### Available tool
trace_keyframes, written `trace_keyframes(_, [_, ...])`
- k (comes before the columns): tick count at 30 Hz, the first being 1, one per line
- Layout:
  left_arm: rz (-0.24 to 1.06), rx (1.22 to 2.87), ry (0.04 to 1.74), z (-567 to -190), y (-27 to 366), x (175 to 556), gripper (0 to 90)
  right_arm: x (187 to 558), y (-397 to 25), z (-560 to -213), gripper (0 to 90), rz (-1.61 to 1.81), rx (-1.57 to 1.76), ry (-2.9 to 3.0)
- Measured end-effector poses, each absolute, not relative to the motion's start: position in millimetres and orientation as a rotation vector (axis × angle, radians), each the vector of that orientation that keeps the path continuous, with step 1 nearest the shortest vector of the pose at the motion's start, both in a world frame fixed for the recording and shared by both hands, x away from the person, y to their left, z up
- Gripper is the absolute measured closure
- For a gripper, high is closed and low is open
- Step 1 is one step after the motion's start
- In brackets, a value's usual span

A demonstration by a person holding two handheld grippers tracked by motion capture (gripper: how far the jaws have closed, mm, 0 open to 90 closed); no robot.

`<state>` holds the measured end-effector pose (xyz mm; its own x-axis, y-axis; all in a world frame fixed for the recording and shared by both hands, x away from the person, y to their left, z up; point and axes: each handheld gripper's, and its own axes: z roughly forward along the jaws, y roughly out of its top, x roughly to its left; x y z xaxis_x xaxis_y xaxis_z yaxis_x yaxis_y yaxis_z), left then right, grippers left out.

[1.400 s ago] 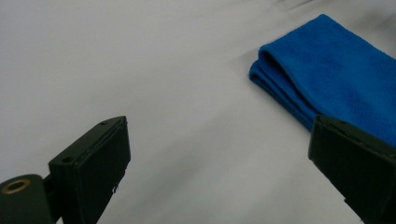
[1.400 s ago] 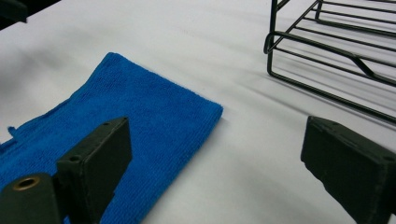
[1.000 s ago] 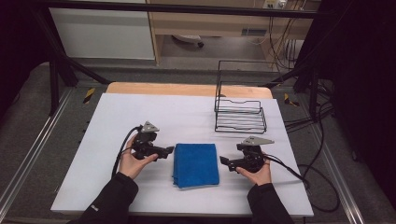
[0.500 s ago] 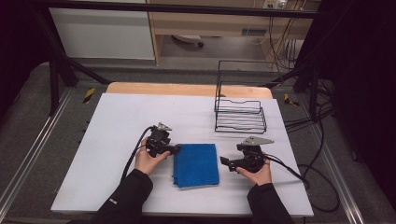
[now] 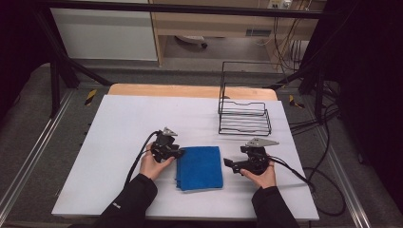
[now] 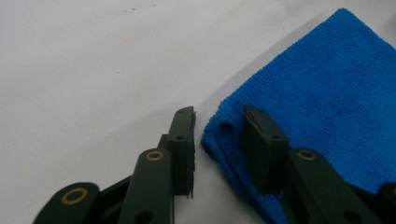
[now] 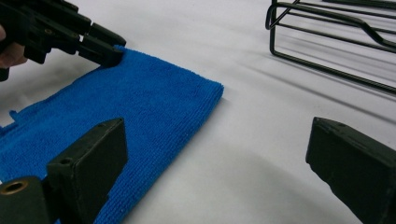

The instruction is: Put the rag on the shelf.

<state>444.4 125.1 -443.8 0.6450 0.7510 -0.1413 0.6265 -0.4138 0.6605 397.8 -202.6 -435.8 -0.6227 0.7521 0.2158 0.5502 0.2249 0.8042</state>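
Surface (image 5: pixel 123 123): white sheet over a wooden top, dark floor and cables around it, pale cabinet at the far side.

Item 1, cloth (image 5: pixel 199 167): blue, folded, lying flat at the near middle of the surface, between my two grippers. In the left gripper view the folded layers show at its corner (image 6: pixel 322 93).

Item 2, rack (image 5: pixel 244 116): black wire, upright, empty, far right of the cloth and well apart from it. Its lower bars appear at the far right in the right gripper view (image 7: pixel 336 42).

Item 3, left gripper (image 5: pixel 177 153): I hold it at the cloth's far left corner. Jaws parted, one on the bare surface just beside the cloth's edge, the other over the cloth; the corner sits between them (image 6: pixel 217 135). I cannot tell whether either jaw presses the fabric. From the right gripper view its tips (image 7: pixel 109 51) meet the cloth's corner.

Item 4, right gripper (image 5: pixel 229 164): I hold it just right of the cloth, low over the surface, pointing left. Jaws spread wide, nothing in them (image 7: pixel 217 154); one jaw stands over the cloth's right edge, the other over bare surface.
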Motion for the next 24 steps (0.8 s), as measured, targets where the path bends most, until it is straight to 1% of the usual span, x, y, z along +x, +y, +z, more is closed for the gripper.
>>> trace_keyframes(4, [0.218, 2.167, 1.055, -444.2, 123.8, 443.4, 72.5, 403.5, -199.3, -434.3, 8.6, 1.354, 1.238, 2.280])
trace_keyframes(9, [0.204, 2.170, 1.045, -444.1, 123.0, 442.5, 79.8, 416.8, -181.5, -431.5, 15.5, 1.354, 1.217, 2.303])
trace_keyframes(11, [0.203, 2.161, 1.050, -444.6, 122.4, 442.3, 80.2, 419.4, -178.2, -431.3, 17.2, 1.345, 1.218, 2.310])
trace_keyframes(13, [0.198, 2.161, 1.052, -444.7, 122.7, 442.3, 81.4, 429.1, -169.7, -433.4, 24.3, 1.304, 1.233, 2.327])
trace_keyframes(15, [0.197, 2.160, 1.049, -445.1, 123.3, 442.2, 81.6, 432.4, -167.1, -434.8, 25.9, 1.285, 1.239, 2.332])
trace_keyframes(16, [0.197, 2.154, 1.051, -445.6, 123.4, 441.7, 81.8, 438.8, -164.2, -439.2, 32.9, 1.277, 1.249, 2.331])
trace_keyframes(17, [0.199, 2.142, 1.055, -446.4, 123.4, 441.0, 81.8, 438.8, -164.2, -439.2, 32.9, 1.277, 1.249, 2.331])
trace_keyframes(18, [0.200, 2.144, 1.050, -446.6, 124.0, 440.8, 81.9, 441.6, -163.6, -441.7, 34.8, 1.269, 1.260, 2.328])
trace_keyframes(24, [0.189, 2.142, 1.053, -446.9, 124.7, 441.8, 81.9, 449.2, -160.5, -450.8, 51.5, 1.234, 1.265, 2.341])
